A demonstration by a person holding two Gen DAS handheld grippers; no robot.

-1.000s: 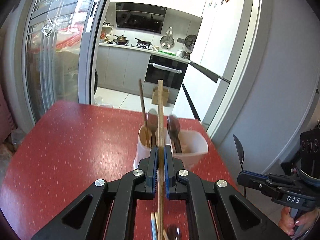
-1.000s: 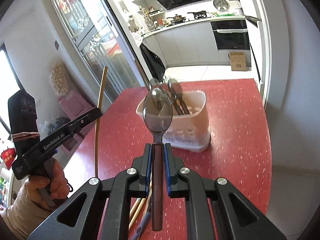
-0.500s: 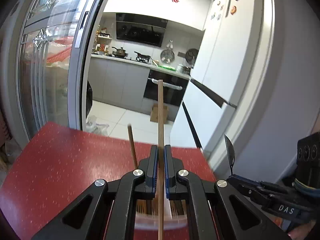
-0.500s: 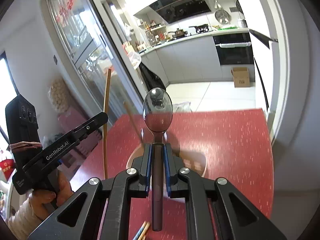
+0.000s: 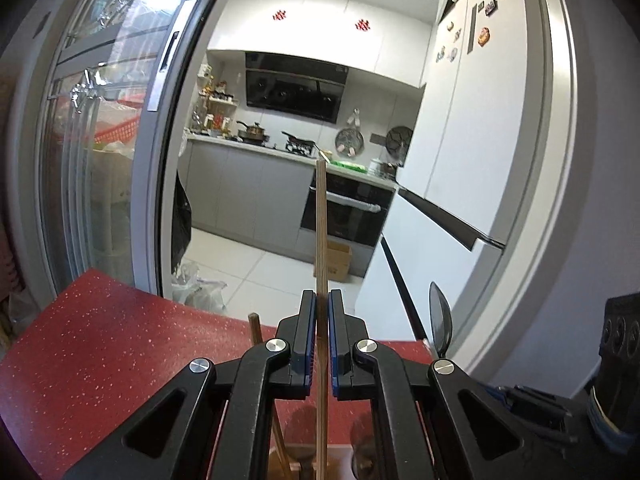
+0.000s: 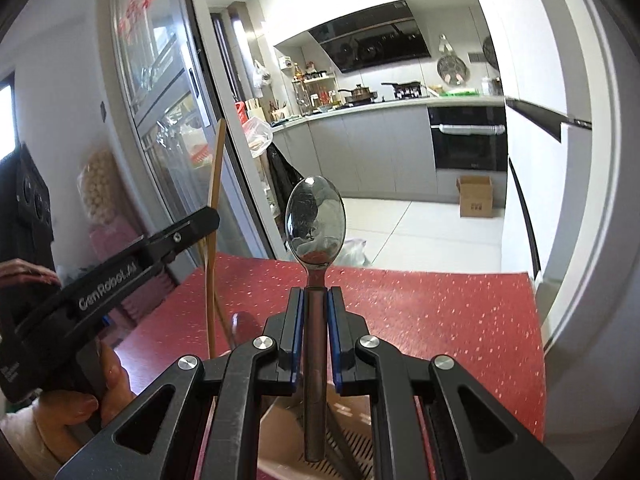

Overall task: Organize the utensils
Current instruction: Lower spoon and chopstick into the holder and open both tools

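Observation:
My left gripper (image 5: 319,300) is shut on a light wooden chopstick (image 5: 321,232) held upright; its lower end hangs over the white utensil holder (image 5: 300,466) at the bottom edge. My right gripper (image 6: 316,296) is shut on a metal spoon (image 6: 315,216), bowl up, handle end pointing down into the holder (image 6: 348,440) right below it. The left gripper (image 6: 132,264) with its chopstick (image 6: 216,168) shows at the left of the right wrist view. The spoon (image 5: 440,320) shows at the right of the left wrist view. A dark chopstick (image 5: 255,326) stands in the holder.
The red speckled table (image 5: 100,352) lies under both grippers, its far edge facing the kitchen doorway. A sliding glass door (image 5: 100,160) is on the left and a white fridge (image 5: 480,160) on the right. A cardboard box (image 6: 475,196) sits on the kitchen floor.
Both grippers have risen and moved forward over the holder, which has slid to the bottom edge of both views. Chopstick and spoon are still held upright.

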